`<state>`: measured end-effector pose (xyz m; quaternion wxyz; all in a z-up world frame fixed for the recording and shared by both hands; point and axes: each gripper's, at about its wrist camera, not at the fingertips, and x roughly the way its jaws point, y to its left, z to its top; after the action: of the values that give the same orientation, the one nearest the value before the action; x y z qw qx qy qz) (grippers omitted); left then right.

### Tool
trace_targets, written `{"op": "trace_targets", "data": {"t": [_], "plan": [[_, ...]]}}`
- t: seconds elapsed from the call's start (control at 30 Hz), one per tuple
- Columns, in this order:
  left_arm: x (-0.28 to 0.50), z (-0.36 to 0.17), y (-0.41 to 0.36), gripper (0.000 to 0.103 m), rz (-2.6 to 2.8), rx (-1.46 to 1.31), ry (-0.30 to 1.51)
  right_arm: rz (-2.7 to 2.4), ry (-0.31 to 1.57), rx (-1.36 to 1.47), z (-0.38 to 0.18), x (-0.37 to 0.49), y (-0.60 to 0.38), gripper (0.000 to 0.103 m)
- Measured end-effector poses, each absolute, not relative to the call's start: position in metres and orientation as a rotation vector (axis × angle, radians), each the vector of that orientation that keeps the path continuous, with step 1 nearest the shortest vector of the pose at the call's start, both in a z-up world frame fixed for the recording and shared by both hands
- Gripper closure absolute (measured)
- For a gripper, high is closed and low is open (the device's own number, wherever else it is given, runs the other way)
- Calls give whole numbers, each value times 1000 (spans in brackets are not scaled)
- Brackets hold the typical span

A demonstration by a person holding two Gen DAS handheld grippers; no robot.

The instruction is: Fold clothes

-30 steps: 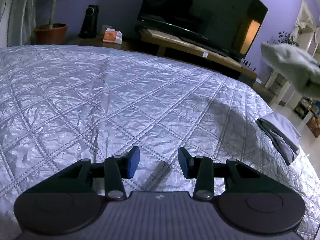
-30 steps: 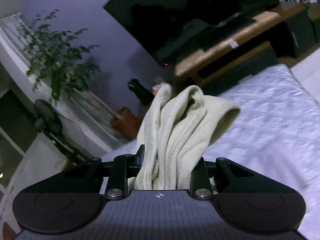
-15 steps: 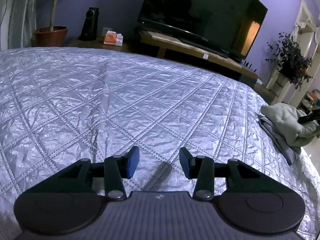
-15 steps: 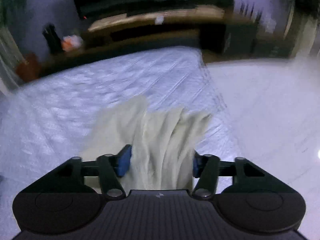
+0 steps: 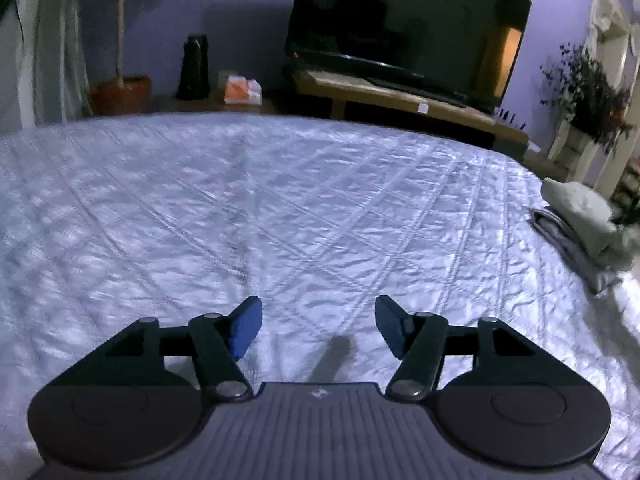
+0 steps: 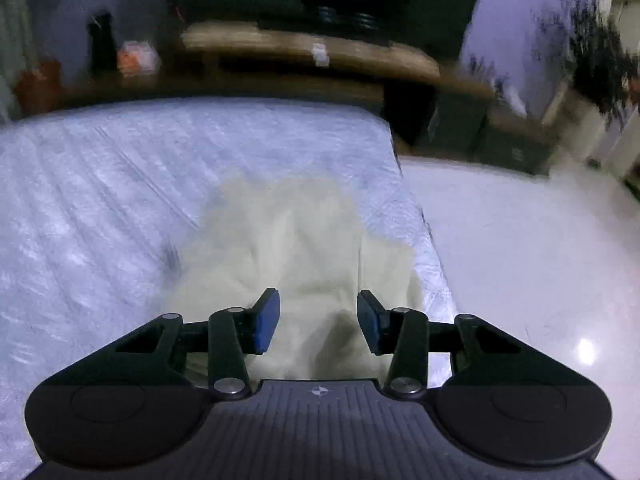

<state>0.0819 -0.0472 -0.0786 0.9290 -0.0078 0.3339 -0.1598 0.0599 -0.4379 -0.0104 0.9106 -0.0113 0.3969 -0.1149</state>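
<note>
A pale cream garment (image 6: pixel 296 248) lies bunched on the right edge of the quilted bed (image 6: pixel 100 200), directly under and ahead of my right gripper (image 6: pixel 318 322), whose jaws stand open above the cloth. In the left wrist view the same cream garment (image 5: pixel 580 212) rests on a folded grey garment (image 5: pixel 576 252) at the bed's right edge. My left gripper (image 5: pixel 318 330) is open and empty, low over the bare quilt (image 5: pixel 240 208), well left of the pile.
A TV (image 5: pixel 404 28) on a wooden bench (image 5: pixel 400 96) stands beyond the bed's far edge. A potted plant (image 5: pixel 120 92), a dark speaker (image 5: pixel 194 68) and an orange box (image 5: pixel 240 90) sit at the far left. White floor (image 6: pixel 540 260) lies right of the bed.
My right gripper swung the cream garment down onto the pile at the bed's right edge and opened, letting it go. My left gripper opened wider and tilted up slightly.
</note>
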Motion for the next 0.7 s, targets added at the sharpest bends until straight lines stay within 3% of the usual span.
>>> {"op": "trace_targets", "data": {"t": [0.07, 0.13, 0.2, 0.27, 0.37, 0.43, 0.53, 0.7], "plan": [[76, -73, -41, 37, -285, -25, 678, -152, 753, 45, 11, 25, -412, 50], [70, -67, -33, 36, -244, -71, 684, -62, 688, 144, 30, -12, -388, 28], [55, -58, -29, 34, -223, -91, 663, 19, 637, 351, 32, -55, -374, 28], [38, -49, -26, 25, -204, -105, 638, 47, 638, 491, 20, -92, -352, 28], [14, -38, -20, 11, -216, -94, 605, 54, 708, 516, -6, -130, -315, 28], [-1, -34, -17, 6, -235, -75, 593, 43, 708, 515, -9, -145, -298, 34], [-13, -32, -7, 2, -215, -107, 616, 19, 664, 455, -2, -157, -279, 17], [-20, -24, 7, 1, -193, -164, 589, -4, 715, 485, -6, -158, -282, 16]]}}
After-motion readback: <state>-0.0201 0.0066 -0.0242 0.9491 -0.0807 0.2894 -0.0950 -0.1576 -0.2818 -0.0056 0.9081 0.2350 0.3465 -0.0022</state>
